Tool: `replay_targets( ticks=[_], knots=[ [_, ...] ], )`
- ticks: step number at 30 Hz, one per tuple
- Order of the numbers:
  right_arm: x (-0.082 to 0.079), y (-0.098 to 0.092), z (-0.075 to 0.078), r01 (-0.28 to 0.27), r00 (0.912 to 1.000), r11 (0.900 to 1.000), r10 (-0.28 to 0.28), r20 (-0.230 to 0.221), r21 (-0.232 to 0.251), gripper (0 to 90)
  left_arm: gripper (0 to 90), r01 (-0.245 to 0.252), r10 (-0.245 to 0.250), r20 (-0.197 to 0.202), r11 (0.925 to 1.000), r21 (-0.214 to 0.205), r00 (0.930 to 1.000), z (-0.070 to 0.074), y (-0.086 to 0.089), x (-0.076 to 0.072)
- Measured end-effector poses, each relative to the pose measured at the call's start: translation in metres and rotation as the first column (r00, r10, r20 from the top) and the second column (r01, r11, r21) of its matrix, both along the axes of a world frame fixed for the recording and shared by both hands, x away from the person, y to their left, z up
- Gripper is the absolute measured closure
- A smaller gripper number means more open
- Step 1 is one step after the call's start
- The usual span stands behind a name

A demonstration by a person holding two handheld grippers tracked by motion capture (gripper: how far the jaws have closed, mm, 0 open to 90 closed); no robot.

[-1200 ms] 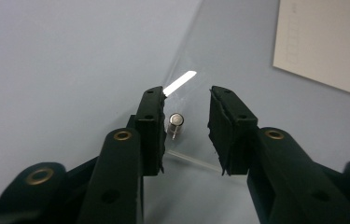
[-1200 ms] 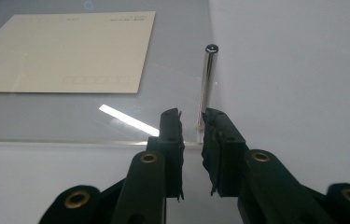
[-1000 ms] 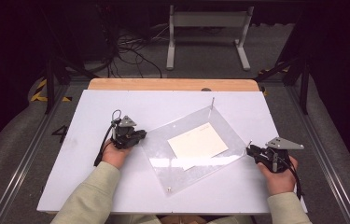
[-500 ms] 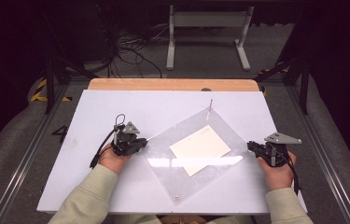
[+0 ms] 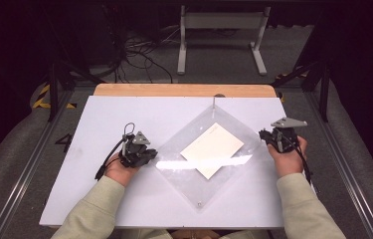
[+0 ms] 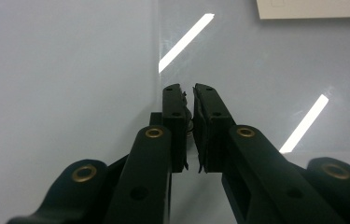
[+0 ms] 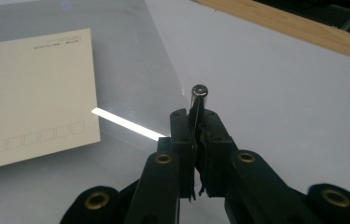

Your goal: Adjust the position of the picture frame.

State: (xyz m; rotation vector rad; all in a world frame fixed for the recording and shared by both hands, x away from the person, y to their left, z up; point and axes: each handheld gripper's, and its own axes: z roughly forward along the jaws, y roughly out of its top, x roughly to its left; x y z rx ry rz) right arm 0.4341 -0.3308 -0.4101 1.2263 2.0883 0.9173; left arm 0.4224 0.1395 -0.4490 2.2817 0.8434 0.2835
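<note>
A clear square plastic sheet (image 5: 224,184) lies as a diamond on the white table (image 5: 119,114), with a cream card (image 5: 213,148) at its middle. My left gripper (image 5: 153,154) is at the sheet's left corner. Its jaws (image 6: 189,87) are shut on the sheet's edge (image 6: 256,60). My right gripper (image 5: 263,134) holds the right corner. There its jaws (image 7: 193,113) are shut on the sheet (image 7: 130,60) just below a small metal post (image 7: 199,95). The card (image 7: 32,93) has a printed row of small boxes.
A wooden strip (image 5: 184,89) runs along the table's far edge. Another thin post (image 5: 214,101) stands at the sheet's far corner, and a screw (image 5: 200,203) marks the near corner. Cables (image 5: 139,55) and a metal stand (image 5: 221,35) lie on the floor beyond.
The right gripper has moved away toward the table's back with the sheet's right corner. The sheet has turned into a straighter diamond. The left gripper has shifted slightly.
</note>
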Motion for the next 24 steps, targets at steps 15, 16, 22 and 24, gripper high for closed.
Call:
replay_targets(
  ticks=[15, 16, 22, 24],
  knots=[
    [0.059, 0.014, -0.019, 0.022, 0.9977, 0.9995, -0.021, -0.064, 0.022, 84.5, 83.5, 0.047, -0.047, -0.02, 0.9983, 0.034, 0.9987, 0.003, 0.0, -0.011],
    [0.06, 0.014, -0.019, 0.012, 0.9977, 0.9997, -0.011, -0.067, 0.019, 84.5, 83.5, 0.054, -0.053, -0.027, 0.9981, 0.03, 0.9982, 0.003, 0.0, -0.011],
    [0.037, 0.003, -0.015, 0.091, 0.9958, 0.9836, -0.089, -0.023, 0.155, 70.1, 83.5, 0.152, -0.151, -0.045, 0.9881, 0.022, 0.9875, 0.004, -0.005, -0.02],
    [0.028, 0.0, -0.016, 0.107, 0.9942, 0.9815, -0.107, -0.003, 0.159, 69.2, 83.5, 0.164, -0.163, -0.048, 0.9862, 0.021, 0.9855, 0.004, -0.006, -0.023]
  ],
)
